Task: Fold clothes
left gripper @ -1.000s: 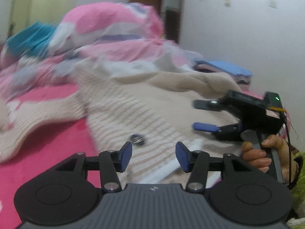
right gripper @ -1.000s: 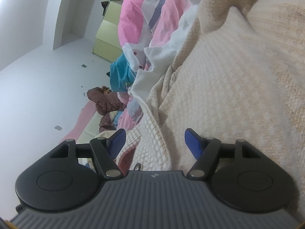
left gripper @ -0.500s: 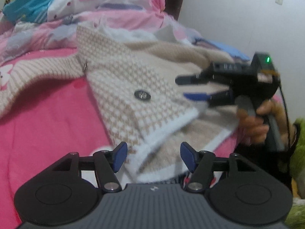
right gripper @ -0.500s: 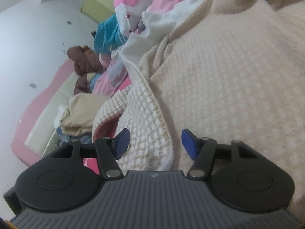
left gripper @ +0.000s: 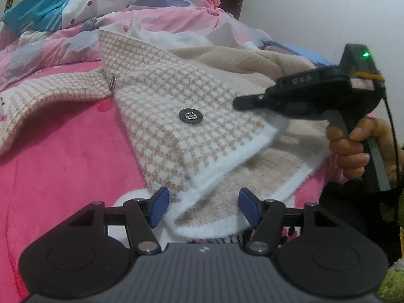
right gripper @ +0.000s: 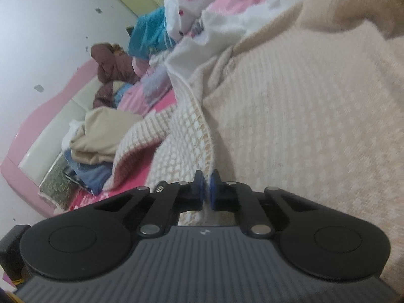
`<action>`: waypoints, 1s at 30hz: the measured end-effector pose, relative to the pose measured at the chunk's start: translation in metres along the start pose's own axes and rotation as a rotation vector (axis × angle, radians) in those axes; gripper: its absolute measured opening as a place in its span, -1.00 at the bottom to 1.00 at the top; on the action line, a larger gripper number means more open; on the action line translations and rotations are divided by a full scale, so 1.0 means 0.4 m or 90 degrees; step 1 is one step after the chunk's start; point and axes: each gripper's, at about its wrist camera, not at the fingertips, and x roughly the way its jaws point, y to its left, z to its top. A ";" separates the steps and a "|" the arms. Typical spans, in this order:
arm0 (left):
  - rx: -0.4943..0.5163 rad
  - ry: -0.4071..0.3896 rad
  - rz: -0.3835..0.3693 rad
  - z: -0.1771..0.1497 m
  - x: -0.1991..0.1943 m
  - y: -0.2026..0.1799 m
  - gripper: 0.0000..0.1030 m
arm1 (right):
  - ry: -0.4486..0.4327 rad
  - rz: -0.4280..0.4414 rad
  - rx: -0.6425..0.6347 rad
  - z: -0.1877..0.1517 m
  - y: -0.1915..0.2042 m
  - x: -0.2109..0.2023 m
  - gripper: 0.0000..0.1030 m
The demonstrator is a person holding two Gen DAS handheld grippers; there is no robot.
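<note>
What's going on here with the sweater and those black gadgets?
A person is folding a beige-and-white checked cardigan spread on a pink bed. The right hand-held gripper is shut on the cardigan's front edge. The left hand-held gripper is open, its fingers on either side of the white-trimmed hem corner, not yet gripping. A pink quilt and other clothes are heaped behind.

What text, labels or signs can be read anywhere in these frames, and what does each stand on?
"QAS", or something close to it: faint pale letters on the black body of the right gripper, too blurred to be sure.
A small pale emblem on the grey housing of the left gripper: too small to read.
Dark marks at the frame's edge on the pink bedding: cut off, unreadable.
</note>
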 end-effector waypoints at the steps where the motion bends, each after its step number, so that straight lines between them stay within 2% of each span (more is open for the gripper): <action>1: 0.004 0.000 0.001 0.001 0.000 -0.002 0.22 | -0.009 0.001 -0.003 0.001 0.003 -0.011 -0.94; 6: 0.025 -0.002 -0.001 0.007 -0.003 -0.021 0.21 | -0.069 -0.003 -0.019 0.015 -0.002 -0.092 -0.94; 13: 0.037 0.000 -0.008 0.007 0.001 -0.039 0.22 | -0.143 -0.052 0.060 0.019 -0.115 -0.221 -0.95; 18: 0.042 0.002 -0.015 0.008 0.003 -0.048 0.22 | -0.141 -0.092 0.105 -0.026 -0.173 -0.240 -0.95; 23: 0.007 0.010 -0.046 0.010 0.001 -0.023 0.22 | -0.150 -0.079 0.111 -0.056 -0.173 -0.239 -0.95; 30: -0.055 0.020 -0.078 0.004 -0.002 0.026 0.21 | -0.127 -0.084 0.100 -0.076 -0.165 -0.248 -0.95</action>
